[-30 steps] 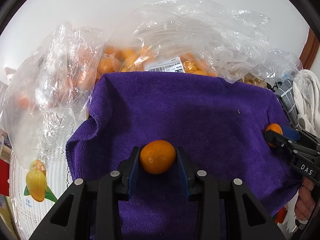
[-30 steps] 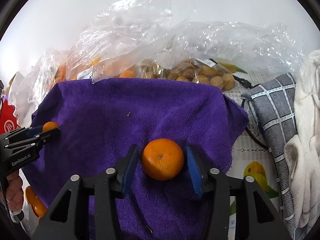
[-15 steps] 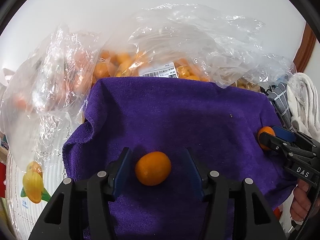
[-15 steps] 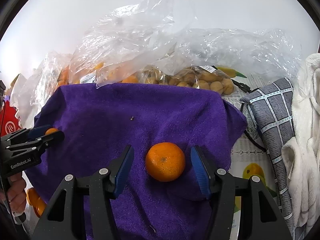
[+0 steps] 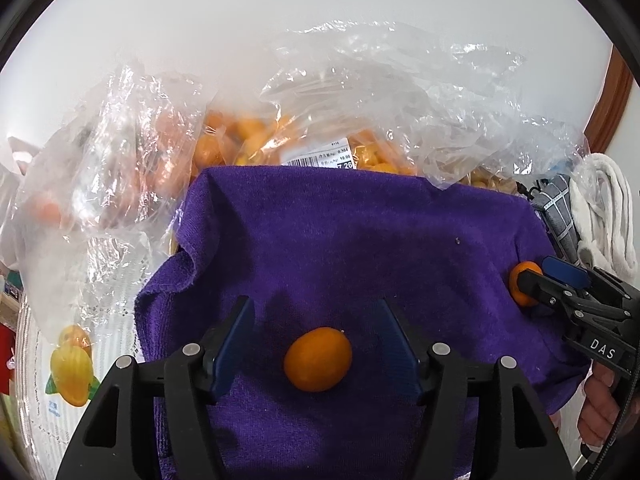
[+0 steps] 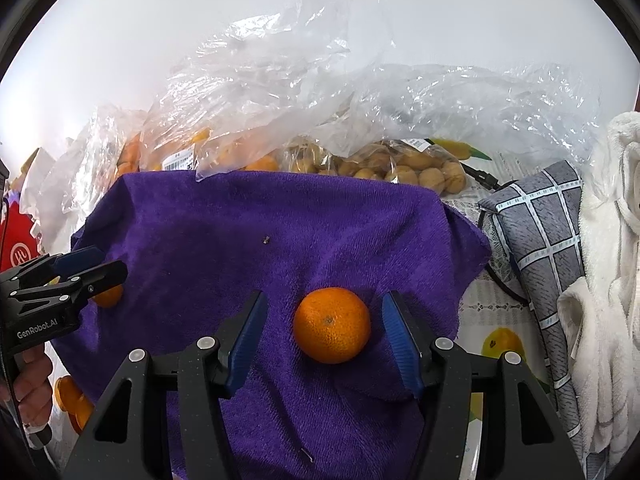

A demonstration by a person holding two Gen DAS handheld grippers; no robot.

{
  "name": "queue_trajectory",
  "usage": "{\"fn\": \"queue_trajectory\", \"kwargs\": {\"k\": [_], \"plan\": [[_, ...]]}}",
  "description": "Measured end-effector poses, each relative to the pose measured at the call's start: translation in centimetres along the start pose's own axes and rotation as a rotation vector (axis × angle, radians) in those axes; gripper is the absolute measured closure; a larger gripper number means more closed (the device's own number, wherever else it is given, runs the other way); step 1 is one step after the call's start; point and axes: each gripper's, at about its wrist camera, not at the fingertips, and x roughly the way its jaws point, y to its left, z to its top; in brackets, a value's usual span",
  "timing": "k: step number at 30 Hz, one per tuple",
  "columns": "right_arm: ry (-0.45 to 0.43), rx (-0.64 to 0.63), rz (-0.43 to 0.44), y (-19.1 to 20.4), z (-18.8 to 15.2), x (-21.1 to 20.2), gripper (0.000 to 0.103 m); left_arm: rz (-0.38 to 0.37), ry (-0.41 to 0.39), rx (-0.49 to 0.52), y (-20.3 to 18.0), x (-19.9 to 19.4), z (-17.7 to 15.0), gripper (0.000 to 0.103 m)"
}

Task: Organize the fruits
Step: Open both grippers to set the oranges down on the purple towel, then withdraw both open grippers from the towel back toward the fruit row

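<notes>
A small oval orange fruit [image 5: 318, 359] lies on the purple towel [image 5: 360, 240] between the blue pads of my left gripper [image 5: 314, 312]. Its jaws are opening, and neither pad touches the fruit. In the right wrist view a larger round orange [image 6: 332, 325] rests on the same purple towel [image 6: 240, 232]. My right gripper [image 6: 325, 300] stands open around it, with a gap on each side. Each gripper also shows in the other's view: the right gripper [image 5: 554, 278] at the towel's right edge, the left gripper [image 6: 96, 270] at its left edge.
Crumpled clear plastic bags of oranges [image 5: 248, 136] and of pale brown round fruits [image 6: 404, 170] crowd the towel's far edge. A grey checked cloth [image 6: 536, 220] and a white towel [image 6: 612, 248] lie to the right. A fruit-print tablecloth [image 5: 72, 364] shows at the left.
Both grippers have let go of their fruits. The left jaws spread from a grip on the small fruit to wide apart, and the right jaws widened off the orange. Both fruits now rest on the towel.
</notes>
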Motion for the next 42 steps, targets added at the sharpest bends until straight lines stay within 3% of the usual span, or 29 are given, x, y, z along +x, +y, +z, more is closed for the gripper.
{"fn": "queue_trajectory", "kwargs": {"k": [11,15,20,23,26,29,34,42], "plan": [[-0.08,0.015,0.022,0.6,0.8,-3.7,0.043,-0.025,-0.041,-0.036,0.7,-2.7,1.0,0.041],[-0.104,0.016,-0.033,0.5,1.2,-5.3,0.043,-0.079,-0.093,-0.087,1.6,-4.6,1.2,0.041],[-0.169,0.03,-0.064,0.6,0.4,-8.4,0.043,-0.069,-0.136,-0.038,0.9,-7.0,1.4,0.041],[-0.139,0.056,-0.046,0.5,-0.6,-9.7,0.043,-0.051,-0.132,0.032,-0.2,-8.6,0.9,0.041],[-0.108,0.016,-0.058,1.0,-2.5,-10.7,0.043,0.001,-0.144,0.056,-0.4,-10.2,-0.6,0.041],[-0.092,-0.005,-0.054,1.4,-5.2,-11.5,0.043,0.036,-0.089,0.054,0.5,-11.0,-2.7,0.041],[-0.05,0.025,0.016,1.4,-9.6,-11.4,0.048,0.088,-0.076,0.037,2.2,-12.5,-6.5,0.041],[-0.035,-0.026,0.154,4.5,-14.8,-11.9,0.057,0.105,-0.07,-0.051,4.9,-14.5,-12.9,0.041]]}}
